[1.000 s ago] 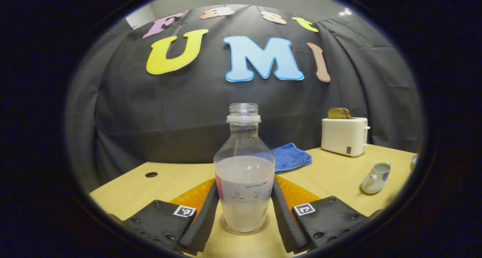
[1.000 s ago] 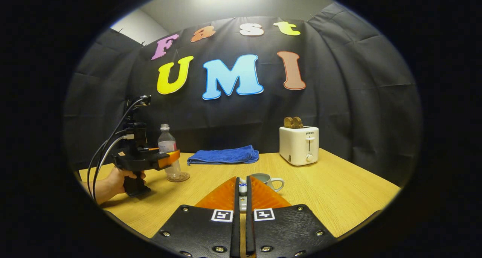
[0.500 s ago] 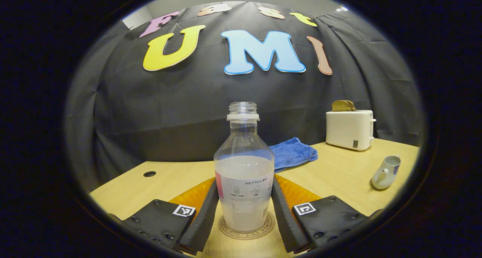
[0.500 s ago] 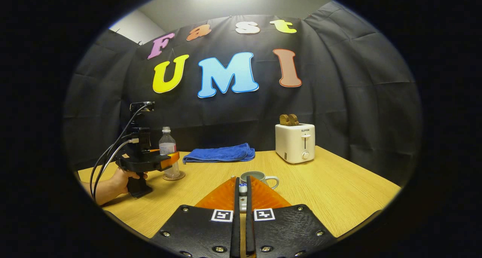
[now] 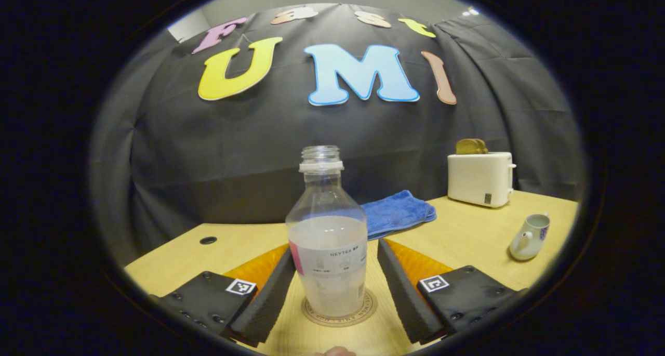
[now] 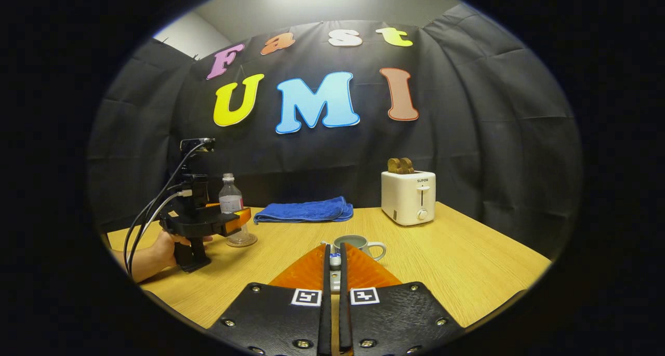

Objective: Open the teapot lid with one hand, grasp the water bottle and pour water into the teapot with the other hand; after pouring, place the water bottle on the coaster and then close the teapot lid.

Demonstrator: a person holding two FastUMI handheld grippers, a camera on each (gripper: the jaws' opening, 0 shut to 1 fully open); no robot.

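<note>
The wooden table (image 5: 467,236) fills the lower half of the left gripper view, with the uncapped water bottle (image 5: 327,241) standing upright on the coaster (image 5: 340,314) at lower centre. The left gripper (image 5: 335,288) has released it, fingers spread apart on either side. The open teapot (image 6: 358,243) sits at the centre of the right gripper view, just past the right gripper (image 6: 335,273), whose fingers are clenched on the small lid (image 6: 335,261).

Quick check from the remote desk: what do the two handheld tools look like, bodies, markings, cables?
Each tool has black plates with screws and a square black-and-white marker by each finger, plus ribbed orange panels behind the fingers. In the right gripper view, the left tool shows a black pistol-grip body with an orange front, a small unit on top and cables looping back past the hand. No sleeve is visible.
</note>
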